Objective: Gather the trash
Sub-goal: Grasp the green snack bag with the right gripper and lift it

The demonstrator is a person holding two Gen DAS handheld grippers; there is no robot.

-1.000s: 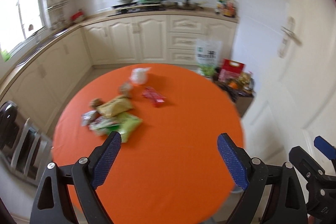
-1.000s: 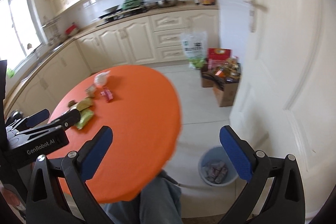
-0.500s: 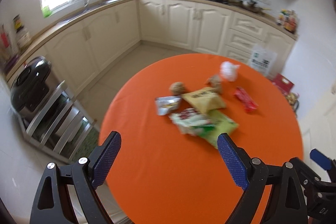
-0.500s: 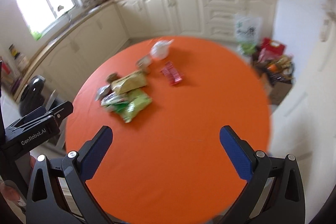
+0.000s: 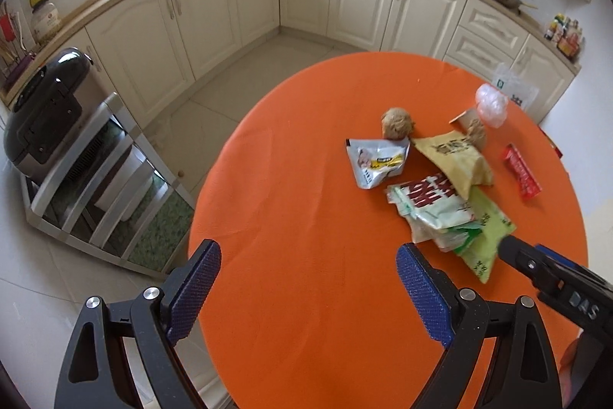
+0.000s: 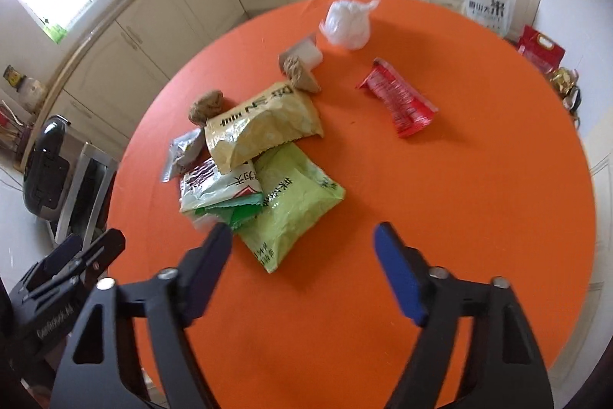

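A pile of trash lies on the round orange table (image 6: 459, 217). It holds a light green bag (image 6: 295, 206), a yellow bag (image 6: 264, 125), a white packet with red print (image 6: 218, 184), a silver packet (image 6: 184, 152) and two brown paper wads (image 6: 205, 104). A red wrapper (image 6: 398, 102) and a white plastic bag (image 6: 346, 23) lie apart behind it. My right gripper (image 6: 302, 236) hovers over the green bag's near end with its jaws closing; the pads do not touch it. My left gripper (image 5: 306, 255) is open over bare cloth, left of the pile (image 5: 440, 186).
Cream cabinets (image 5: 214, 2) run along the far walls. A dark cooker (image 5: 42, 114) sits on a metal rack (image 5: 99, 186) left of the table. Bags stand on the floor (image 6: 490, 2) behind the table at the right.
Both grippers have swung down and in over the table, so the trash pile looms closer. The right gripper's jaws have narrowed; the left jaws are as wide as before.
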